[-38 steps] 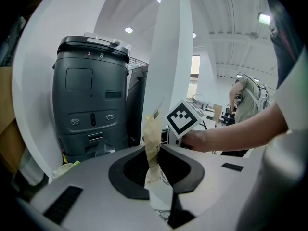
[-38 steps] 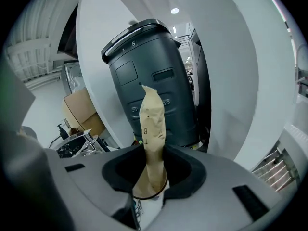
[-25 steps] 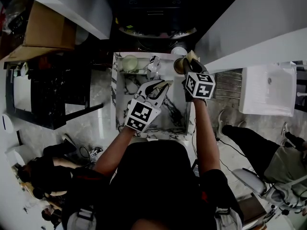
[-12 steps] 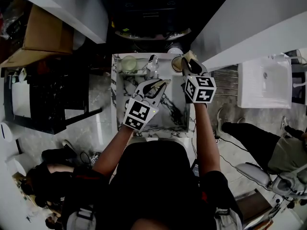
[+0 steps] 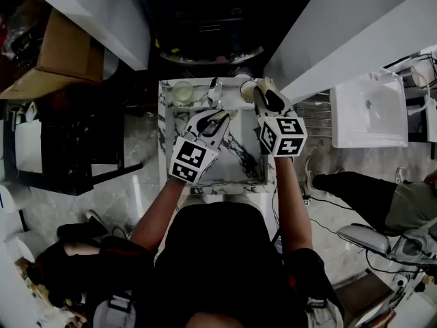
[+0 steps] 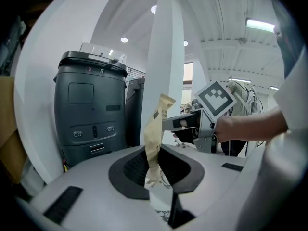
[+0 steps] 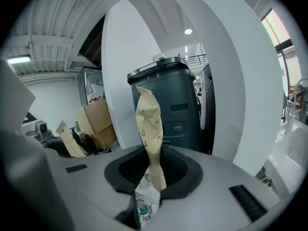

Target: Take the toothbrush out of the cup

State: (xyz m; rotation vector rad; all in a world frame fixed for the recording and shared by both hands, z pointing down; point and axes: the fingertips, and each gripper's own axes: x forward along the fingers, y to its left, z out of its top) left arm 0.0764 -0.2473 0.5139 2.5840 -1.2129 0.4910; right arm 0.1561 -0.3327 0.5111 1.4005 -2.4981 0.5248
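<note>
Over the back right corner of the marbled surface (image 5: 235,166), the right gripper (image 5: 265,91) hangs just above the cup (image 5: 247,89). Its jaws are nearly together and pinch the toothbrush (image 7: 148,129) — a thin thing in a tan paper sleeve with dark letters on it, creased where the jaws press and standing up past them. From where I stand, I'd draw it straight up along the cup's axis with a firm grip. That way the lower end (which I can't see, nor whether it has cleared the rim) shouldn't catch and tip the cup. The left gripper (image 5: 222,119) waits beside it, over the middle of the surface, jaws likewise narrowed onto a second tan paper sleeve (image 6: 156,129) — best held well out of the way.
</note>
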